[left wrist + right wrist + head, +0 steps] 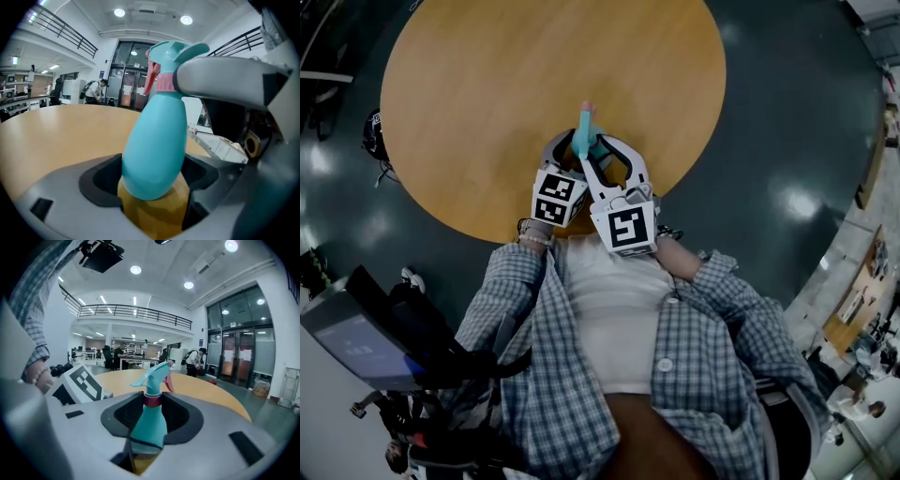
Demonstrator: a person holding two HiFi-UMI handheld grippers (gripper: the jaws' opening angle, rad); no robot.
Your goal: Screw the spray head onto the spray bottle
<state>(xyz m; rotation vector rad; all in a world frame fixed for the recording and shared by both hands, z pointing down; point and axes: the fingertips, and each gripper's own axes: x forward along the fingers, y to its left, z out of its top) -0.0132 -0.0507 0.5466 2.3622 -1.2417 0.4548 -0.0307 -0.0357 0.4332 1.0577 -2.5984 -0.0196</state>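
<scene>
Left gripper [152, 180] fingers clasp the smooth, teardrop-shaped teal spray bottle [154, 136]. Right gripper [151, 414] fingers pinch its pink-collared spray head [157, 376] above the round wooden table [478, 94].

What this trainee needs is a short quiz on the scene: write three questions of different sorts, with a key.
1. True or false: the spray bottle lies flat on the table.
2. Where do the right tongs grip? A) the trigger B) the pink collar C) the bottle's base
3. Fill in: the left tongs are closed on the bottle's lower ____.
Key: 1 false, it is held roughly upright in the tongs; 2 B; 3 body.
</scene>
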